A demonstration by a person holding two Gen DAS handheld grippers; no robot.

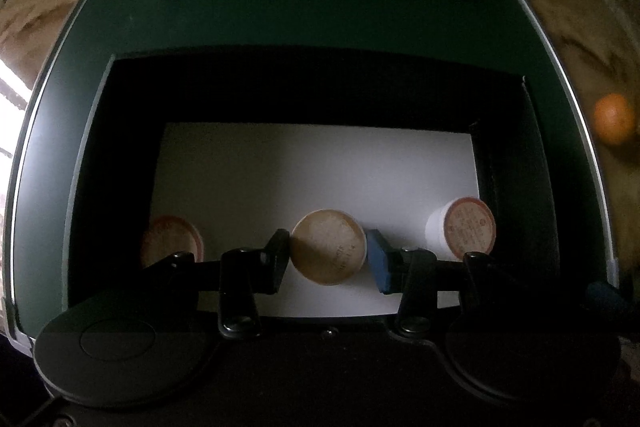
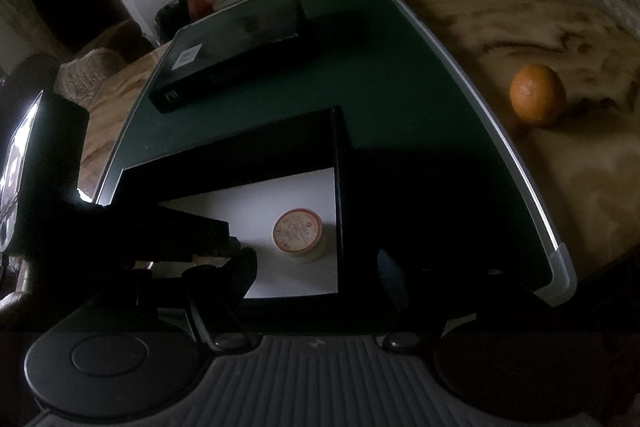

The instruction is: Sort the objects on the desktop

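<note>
My left gripper (image 1: 329, 255) is shut on a small cup with a tan foil lid (image 1: 328, 247) and holds it inside a black box with a white floor (image 1: 312, 163). A second cup with a red-printed lid (image 1: 464, 233) stands at the box's right side; it also shows in the right wrist view (image 2: 298, 233). A third cup with an orange lid (image 1: 172, 241) sits at the box's left, partly hidden by my gripper. My right gripper (image 2: 316, 271) is open and empty over the box's near right corner (image 2: 340, 227).
The box sits on a dark green board (image 1: 280, 15) with a silver rim. A long black box (image 2: 228, 55) lies at the board's far end. An orange (image 2: 538, 95) rests on the brown cloth to the right of the board.
</note>
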